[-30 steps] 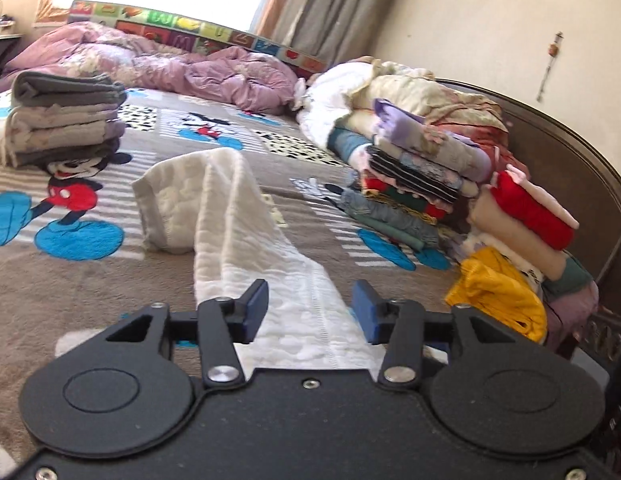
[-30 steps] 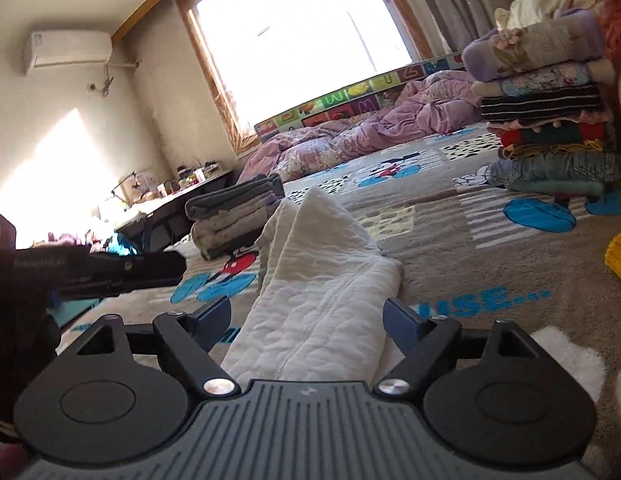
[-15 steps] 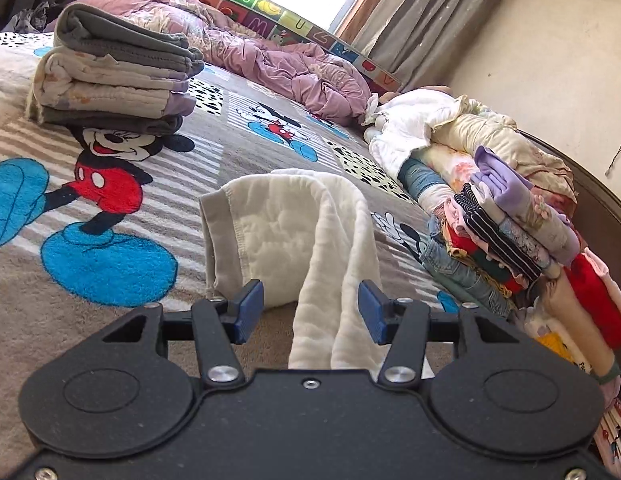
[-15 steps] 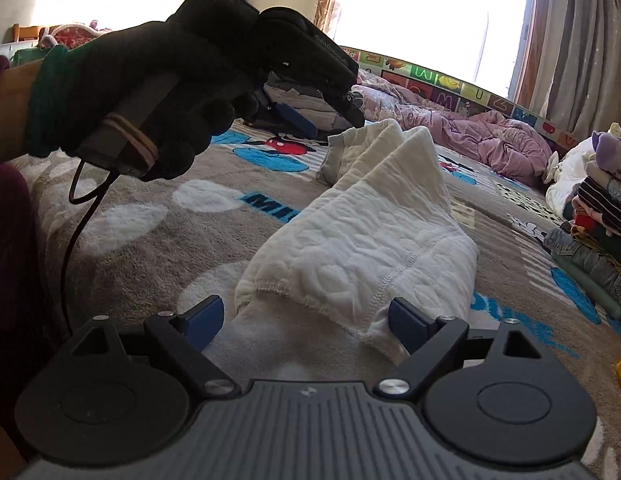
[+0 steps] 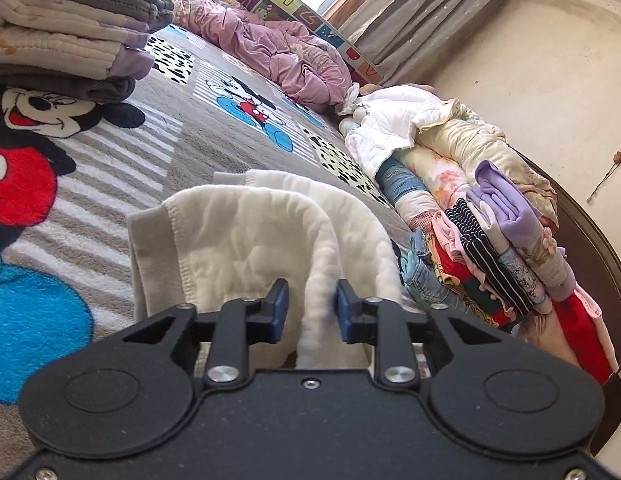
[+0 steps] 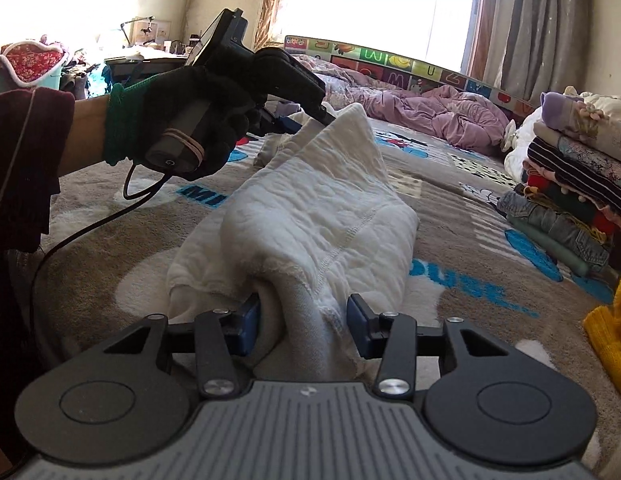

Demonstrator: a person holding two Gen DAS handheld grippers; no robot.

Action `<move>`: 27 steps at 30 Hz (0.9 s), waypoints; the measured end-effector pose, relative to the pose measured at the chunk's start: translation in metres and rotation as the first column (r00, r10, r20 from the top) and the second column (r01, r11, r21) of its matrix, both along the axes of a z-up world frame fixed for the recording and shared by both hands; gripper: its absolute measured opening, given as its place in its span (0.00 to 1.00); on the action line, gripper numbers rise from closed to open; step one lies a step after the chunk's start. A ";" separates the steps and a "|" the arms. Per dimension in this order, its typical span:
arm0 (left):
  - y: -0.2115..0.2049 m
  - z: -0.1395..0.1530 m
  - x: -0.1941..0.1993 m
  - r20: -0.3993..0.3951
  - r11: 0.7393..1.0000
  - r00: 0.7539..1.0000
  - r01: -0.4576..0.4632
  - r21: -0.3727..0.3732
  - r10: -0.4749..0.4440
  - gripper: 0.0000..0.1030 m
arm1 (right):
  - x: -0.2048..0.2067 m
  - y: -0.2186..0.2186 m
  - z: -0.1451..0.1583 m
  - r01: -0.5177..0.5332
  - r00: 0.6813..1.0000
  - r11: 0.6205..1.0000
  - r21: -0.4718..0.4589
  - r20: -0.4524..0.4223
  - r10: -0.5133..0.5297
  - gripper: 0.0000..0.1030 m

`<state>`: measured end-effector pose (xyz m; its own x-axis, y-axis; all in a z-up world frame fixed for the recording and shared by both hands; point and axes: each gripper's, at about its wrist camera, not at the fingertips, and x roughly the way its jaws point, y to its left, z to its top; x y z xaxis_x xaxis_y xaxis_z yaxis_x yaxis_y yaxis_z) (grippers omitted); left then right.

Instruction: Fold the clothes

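Observation:
A white quilted garment [image 5: 238,248] with a grey band lies along the Mickey Mouse blanket [image 5: 110,152]. My left gripper [image 5: 310,312] is at its banded end, jaws closing, pads squeezing an upright fold of the white cloth. In the right wrist view a gloved hand [image 6: 190,120] holds that left gripper [image 6: 306,118], and the garment [image 6: 322,216] rises to a peak at its tips. My right gripper [image 6: 302,320] is at the near end, jaws closing, with the bunched grey-edged hem pressed between the pads.
A folded pile [image 5: 70,32] of grey and pale clothes sits at the far left. A tall stack of folded clothes [image 6: 570,184] lines the right side by the dark headboard [image 5: 590,248]. A purple duvet [image 5: 278,48] lies by the window. A yellow garment [image 6: 610,332] sits at the right edge.
My left gripper slid along the garment to its banded end and its jaws narrowed onto a fold. The right jaws narrowed around the hem. The garment's far end has lifted into a peak.

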<state>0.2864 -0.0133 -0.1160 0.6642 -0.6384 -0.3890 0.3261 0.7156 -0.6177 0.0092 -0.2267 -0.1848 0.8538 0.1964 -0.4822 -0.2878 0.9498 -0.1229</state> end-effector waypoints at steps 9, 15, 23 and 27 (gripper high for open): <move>0.020 0.021 -0.027 0.076 0.997 0.994 -0.076 0.028 0.074 0.04 | 0.007 -0.011 0.007 0.037 0.999 0.998 0.055 0.007 -0.037 0.27; 0.056 0.041 -0.060 0.134 0.988 0.981 -0.147 0.052 0.139 0.04 | 0.005 -0.014 0.015 0.049 0.997 0.996 0.075 0.054 -0.053 0.24; 0.132 0.064 -0.124 0.203 0.953 0.939 -0.296 0.059 0.279 0.04 | 0.017 -0.037 0.021 0.104 0.993 0.954 0.283 0.018 -0.114 0.22; 0.153 0.070 -0.164 0.225 0.950 0.934 -0.302 0.080 0.278 0.04 | 0.029 -0.051 0.019 0.148 0.988 0.903 0.404 -0.028 -0.150 0.22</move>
